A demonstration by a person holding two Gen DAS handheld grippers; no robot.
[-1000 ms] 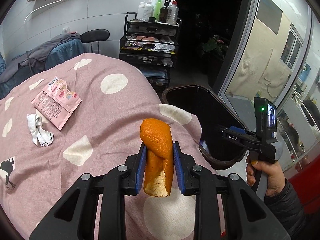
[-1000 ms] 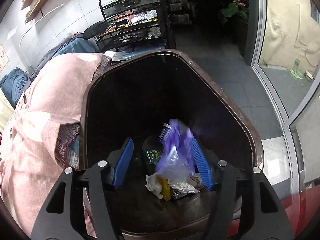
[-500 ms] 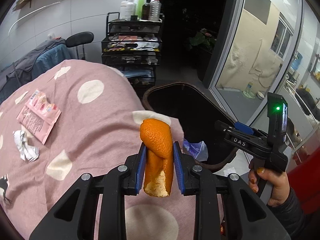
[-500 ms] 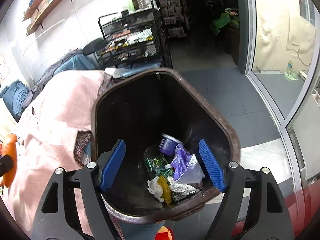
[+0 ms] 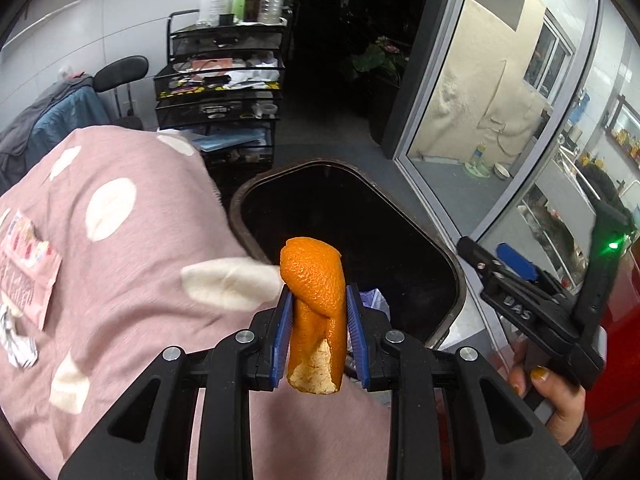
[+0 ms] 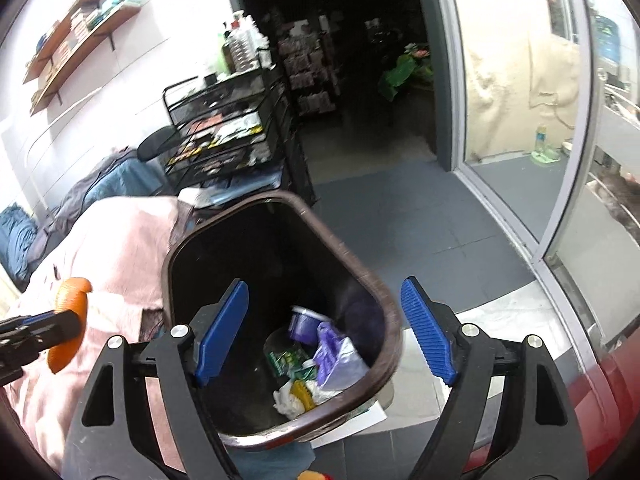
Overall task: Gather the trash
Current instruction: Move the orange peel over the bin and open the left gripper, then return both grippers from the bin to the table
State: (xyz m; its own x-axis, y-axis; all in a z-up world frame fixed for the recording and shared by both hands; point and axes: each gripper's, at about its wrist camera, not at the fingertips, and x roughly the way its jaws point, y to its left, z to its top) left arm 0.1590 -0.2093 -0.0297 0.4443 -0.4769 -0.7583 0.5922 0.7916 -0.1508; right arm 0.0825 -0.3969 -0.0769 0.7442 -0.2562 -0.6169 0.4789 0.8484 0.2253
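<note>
L hand-held gripper (image 5: 316, 330) clamped, R (image 6: 326, 330) opening

1. Bed (image 5: 132, 280): pink polka-dot cover, left of the left tongs.
2. Pink packet (image 5: 28, 268): flat on the cover, far left.
3. Crumpled wrapper (image 5: 18, 346): just below the packet.
4. Floor (image 6: 420, 232): grey tiles; bin (image 6: 384, 292) stands on it, beneath the right tongs.

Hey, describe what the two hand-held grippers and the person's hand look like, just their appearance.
Both are black plastic frames with silver bolts and ribbed blue pads: left hand-held gripper, right hand-held gripper. The right one carries white "DAS" lettering and a green light. The hand shows yellow nail polish and a dark sleeve cuff.
</note>
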